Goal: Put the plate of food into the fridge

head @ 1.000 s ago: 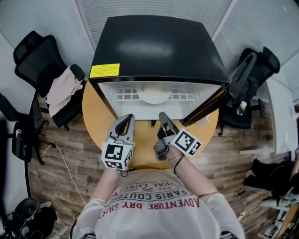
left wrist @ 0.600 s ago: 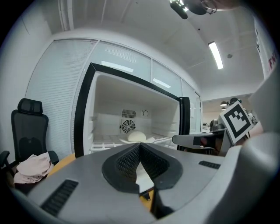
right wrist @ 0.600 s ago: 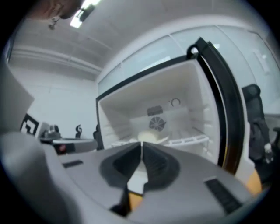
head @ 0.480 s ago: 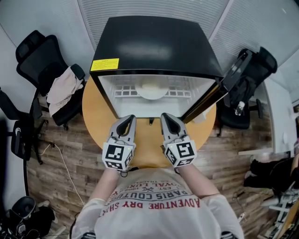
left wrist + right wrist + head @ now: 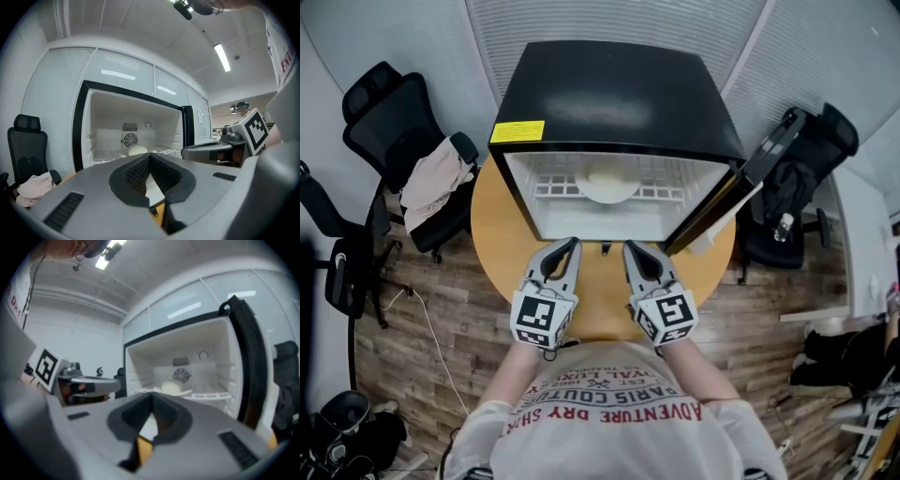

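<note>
left tongs (image 5: 571,244) — closed, facing fridge (image 5: 619,94) | right tongs (image 5: 630,247) — closing, empty, alongside

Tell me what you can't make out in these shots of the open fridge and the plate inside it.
- Food on the plate: a pale mound, too small in every view to identify.
- Yellow label on the fridge: print too small, head view.
- Fridge door: inner side seen only edge-on, head view.
- Table: near edge hidden by the person's shirt, head view.
</note>
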### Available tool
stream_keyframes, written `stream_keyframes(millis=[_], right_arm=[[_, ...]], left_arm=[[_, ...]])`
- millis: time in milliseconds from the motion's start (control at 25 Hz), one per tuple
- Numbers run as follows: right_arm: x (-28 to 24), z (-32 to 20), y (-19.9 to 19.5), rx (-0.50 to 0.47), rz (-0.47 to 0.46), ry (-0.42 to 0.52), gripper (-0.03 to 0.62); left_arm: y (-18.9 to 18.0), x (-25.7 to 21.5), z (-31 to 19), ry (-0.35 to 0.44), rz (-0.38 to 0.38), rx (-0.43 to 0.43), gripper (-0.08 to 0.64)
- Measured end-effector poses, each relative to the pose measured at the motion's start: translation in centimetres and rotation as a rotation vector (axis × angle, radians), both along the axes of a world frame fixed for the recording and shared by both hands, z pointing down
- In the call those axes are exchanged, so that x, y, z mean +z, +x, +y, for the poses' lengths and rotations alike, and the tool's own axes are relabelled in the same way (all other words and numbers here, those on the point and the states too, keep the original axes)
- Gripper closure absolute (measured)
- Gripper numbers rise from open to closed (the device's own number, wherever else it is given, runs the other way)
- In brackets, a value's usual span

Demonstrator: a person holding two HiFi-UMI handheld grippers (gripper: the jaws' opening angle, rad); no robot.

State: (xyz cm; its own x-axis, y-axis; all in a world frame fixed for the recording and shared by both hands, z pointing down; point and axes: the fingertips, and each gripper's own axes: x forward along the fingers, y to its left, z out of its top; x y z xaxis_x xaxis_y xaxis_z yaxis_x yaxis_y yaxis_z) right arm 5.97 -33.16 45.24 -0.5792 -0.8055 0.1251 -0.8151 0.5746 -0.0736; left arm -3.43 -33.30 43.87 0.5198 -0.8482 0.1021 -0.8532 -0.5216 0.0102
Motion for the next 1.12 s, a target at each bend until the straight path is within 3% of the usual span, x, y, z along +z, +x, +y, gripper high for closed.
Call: stream_keyframes(millis=[160,680,880,1120], right_arm=[[0.0,0.6,-0.8,-0.038,0.021,0.000,0.563],[-2.3,1.1,-0.8,0.005,0.002,0.021,0.563],[-2.3,1.3,-1.5,-0.013,0.054,0.045,0.563],[-2.1,1.7,-2.0,-0.016,0.053,0.033,0.563]], left_arm=[[0.0,-0.5,0.1,-0.006,0.015,-0.007,0.534],[-0.9,-1.8,0.6,-0.001,0.047,-0.013,0.534],[-0.9,-1.5,0.8,-0.008,0.048,-0.010,0.534],[-1.1,-1.4,1.1,-0.012,0.053,-0.010,0.534]])
